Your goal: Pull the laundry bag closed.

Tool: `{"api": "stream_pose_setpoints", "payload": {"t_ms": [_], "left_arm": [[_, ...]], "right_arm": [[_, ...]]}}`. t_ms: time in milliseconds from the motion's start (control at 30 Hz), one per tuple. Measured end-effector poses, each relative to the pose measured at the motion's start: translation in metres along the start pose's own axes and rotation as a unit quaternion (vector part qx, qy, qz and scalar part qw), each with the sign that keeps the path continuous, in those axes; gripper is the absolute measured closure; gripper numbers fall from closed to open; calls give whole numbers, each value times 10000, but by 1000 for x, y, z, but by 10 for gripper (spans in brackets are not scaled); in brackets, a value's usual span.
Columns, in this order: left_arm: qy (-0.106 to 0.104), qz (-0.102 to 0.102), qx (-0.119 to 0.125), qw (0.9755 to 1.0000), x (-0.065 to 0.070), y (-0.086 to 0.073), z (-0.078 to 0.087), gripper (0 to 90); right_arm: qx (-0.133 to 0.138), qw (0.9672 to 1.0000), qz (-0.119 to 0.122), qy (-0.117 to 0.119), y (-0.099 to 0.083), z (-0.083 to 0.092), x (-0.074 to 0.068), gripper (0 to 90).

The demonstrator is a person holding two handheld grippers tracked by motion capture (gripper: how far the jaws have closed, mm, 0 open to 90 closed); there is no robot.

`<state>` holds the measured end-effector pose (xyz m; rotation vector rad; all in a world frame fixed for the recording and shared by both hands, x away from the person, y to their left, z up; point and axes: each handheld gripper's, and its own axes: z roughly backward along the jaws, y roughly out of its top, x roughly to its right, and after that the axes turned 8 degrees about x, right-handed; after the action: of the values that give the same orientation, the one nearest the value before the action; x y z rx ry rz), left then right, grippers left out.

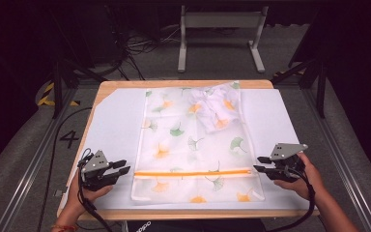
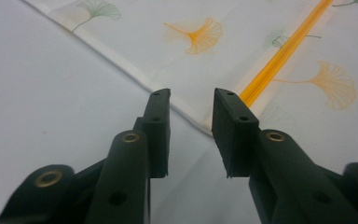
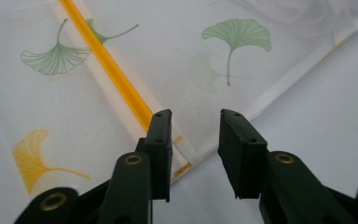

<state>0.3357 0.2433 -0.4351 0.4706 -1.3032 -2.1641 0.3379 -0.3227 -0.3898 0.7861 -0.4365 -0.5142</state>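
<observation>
Flanking a sheer white bag, both pairs of tongs stand with their jaws apart and nothing between them. The left tongs [image 1: 124,167] sit near the left end of the tabletop's near edge, held in the person's left hand [image 1: 84,191], and point rightward at the left end of the bag's orange zipper [image 1: 193,172]. In the left gripper view, the left tongs [image 2: 192,100] hang just short of the bag's hemmed side edge, with the zipper [image 2: 284,51] running away beyond the jaw on the right; the pads press on nothing. The right tongs [image 1: 260,164] sit near the right end of the near edge, held in the right hand [image 1: 299,179], and point leftward at the zipper's other end. In the right gripper view, the right tongs [image 3: 196,114] hover over the bag's hem, the zipper's end [image 3: 116,81] just beside the jaw on the left, with no fabric caught.

The bag [image 1: 193,145], printed with green and orange ginkgo leaves, lies flat in the middle of the tabletop [image 1: 113,86] on a white sheet [image 1: 111,125], reaching from near the far edge almost to the near edge. Crumpled white cloth [image 1: 215,108] bulges at the bag's far right corner. Beyond the tabletop stands a grey metal frame [image 1: 220,34] on the floor.
</observation>
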Motion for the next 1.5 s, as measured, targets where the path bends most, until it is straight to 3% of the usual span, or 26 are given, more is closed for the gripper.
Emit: {"api": "stream_pose_setpoints", "payload": {"t_ms": [100, 300, 367, 533, 733, 1067, 1500], "left_arm": [[139, -42, 11, 9999, -1, -3, 6, 609], [327, -109, 126, 9993, 2, -8, 13, 477], [397, -74, 202, 9990, 2, -10, 15, 430], [441, 79, 306, 9985, -1, -16, 20, 357], [541, 343, 382, 9972, -5, -27, 25, 231], [577, 420, 488, 9963, -5, -32, 26, 171], [591, 529, 501, 9956, -4, -35, 24, 152]], "right_arm": [[78, 9999, 44, -125, -4, 3, 1, 571], [279, 9987, -92, -411, -19, 7, 5, 457], [394, 9980, -190, -448, -24, 8, 6, 419], [386, 9972, -272, -577, -35, 7, 8, 320], [611, 9939, -484, -782, -52, 7, 8, 233], [824, 9903, -784, -798, -59, 6, 9, 192], [770, 9905, -733, -867, -55, 1, 6, 172]]}}
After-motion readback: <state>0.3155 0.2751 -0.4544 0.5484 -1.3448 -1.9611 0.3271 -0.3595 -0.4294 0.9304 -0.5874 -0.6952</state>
